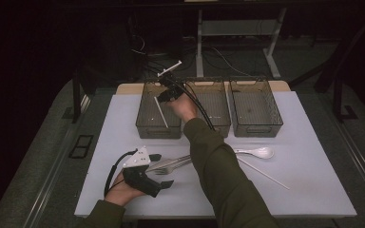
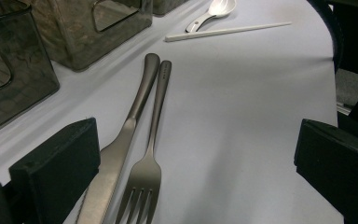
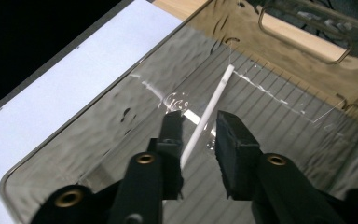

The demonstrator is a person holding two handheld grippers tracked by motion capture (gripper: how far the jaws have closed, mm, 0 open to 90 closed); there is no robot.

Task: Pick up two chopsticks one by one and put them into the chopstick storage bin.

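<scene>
The right tongs (image 3: 198, 135) hang over the leftmost smoky bin (image 1: 145, 124), at about eleven o'clock on the counter (image 1: 313, 190). Their jaws stand a little apart with a white chopstick (image 3: 209, 112) running between them; it touches the left jaw or nearly so, clear of the right one, so it is released rather than gripped. From the high view the chopstick (image 1: 161, 112) lies slanted inside that bin. The left tongs (image 1: 158, 170) rest near the counter's seven o'clock corner, jaws spread wide and grasping nothing. Between them on the counter lie a knife (image 2: 121, 149) and a fork (image 2: 149, 163), side by side and touching at the handles. At three o'clock lie a white spoon (image 1: 259, 152) and a second chopstick (image 1: 266, 173).
</scene>
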